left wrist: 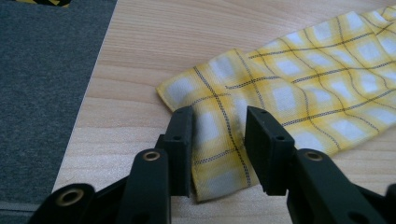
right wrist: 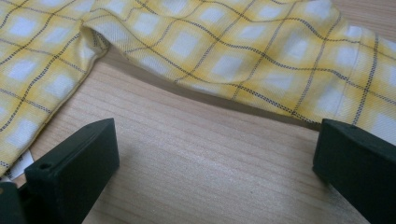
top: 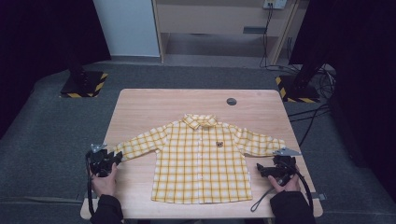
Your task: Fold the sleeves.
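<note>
Yellow plaid shirt (top: 201,161) flat on wooden table (top: 154,105), front up, sleeves spread sideways. Left gripper (top: 106,161) at left sleeve cuff (left wrist: 210,135): jaws narrowed, cuff fabric between them, pads beside cloth, firm pinch not certain. Right gripper (top: 266,170) low over bare wood just below right sleeve (right wrist: 261,60), jaws wide apart, holding nothing.

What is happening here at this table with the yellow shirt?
A person works with two hand-held grippers on a yellow checked shirt spread flat on the wooden table. The left gripper has its jaws around the cuff of one sleeve, not yet pinching it. The right gripper is wide open over bare wood beside the other sleeve.
</note>
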### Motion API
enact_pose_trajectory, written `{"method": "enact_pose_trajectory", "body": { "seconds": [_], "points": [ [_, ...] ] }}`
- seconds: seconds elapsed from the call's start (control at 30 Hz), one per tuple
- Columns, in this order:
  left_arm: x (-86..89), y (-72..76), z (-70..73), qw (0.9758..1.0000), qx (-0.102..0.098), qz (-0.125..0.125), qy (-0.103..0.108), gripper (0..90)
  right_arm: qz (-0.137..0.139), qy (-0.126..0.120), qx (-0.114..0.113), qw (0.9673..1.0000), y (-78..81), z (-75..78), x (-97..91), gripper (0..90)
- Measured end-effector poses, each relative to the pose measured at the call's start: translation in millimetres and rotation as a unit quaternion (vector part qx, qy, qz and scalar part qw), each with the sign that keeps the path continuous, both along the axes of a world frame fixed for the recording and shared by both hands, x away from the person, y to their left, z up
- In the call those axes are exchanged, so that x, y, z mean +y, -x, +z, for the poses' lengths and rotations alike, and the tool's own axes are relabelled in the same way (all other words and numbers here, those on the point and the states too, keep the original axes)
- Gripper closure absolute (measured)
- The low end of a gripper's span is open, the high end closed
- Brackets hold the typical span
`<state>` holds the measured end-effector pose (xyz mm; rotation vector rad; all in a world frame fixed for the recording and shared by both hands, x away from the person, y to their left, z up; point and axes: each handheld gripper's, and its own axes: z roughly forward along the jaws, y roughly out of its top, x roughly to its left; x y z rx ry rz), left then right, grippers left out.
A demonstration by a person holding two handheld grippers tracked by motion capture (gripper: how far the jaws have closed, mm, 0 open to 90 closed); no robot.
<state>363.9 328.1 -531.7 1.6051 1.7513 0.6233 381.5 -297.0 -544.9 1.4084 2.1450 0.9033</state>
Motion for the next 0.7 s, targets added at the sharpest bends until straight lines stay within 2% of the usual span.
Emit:
{"method": "enact_pose_trajectory", "body": {
  "seconds": [0.03, 0.2, 0.37, 0.63, 0.7],
  "points": [
    [0.3, -0.1, -0.2, 1.0, -0.001, -0.001, 0.003, 63.8, 0.0, 0.0, 0.0, 1.0, 0.0, 0.0, 0.0, 0.3],
    [2.8, -2.3, -1.1, 0.9997, 0.0, -0.008, 0.021, 74.9, 0.0, 0.0, 0.0, 1.0, 0.0, 0.0, 0.0, 0.3],
    [4.4, -2.3, -1.8, 0.9994, -0.004, -0.013, 0.033, 78.6, 0.0, 0.0, 0.0, 1.0, 0.0, 0.0, 0.0, 0.3],
    [6.9, 2.9, 6.2, 0.9978, -0.023, -0.019, 0.058, 82.9, 0.0, 0.0, 0.0, 1.0, 0.0, 0.0, 0.1, 0.3],
    [6.9, 5.9, 11.7, 0.997, -0.036, -0.021, 0.064, 82.9, 0.0, 0.0, 0.0, 1.0, 0.0, 0.0, 0.1, 0.3]
  ]
}}
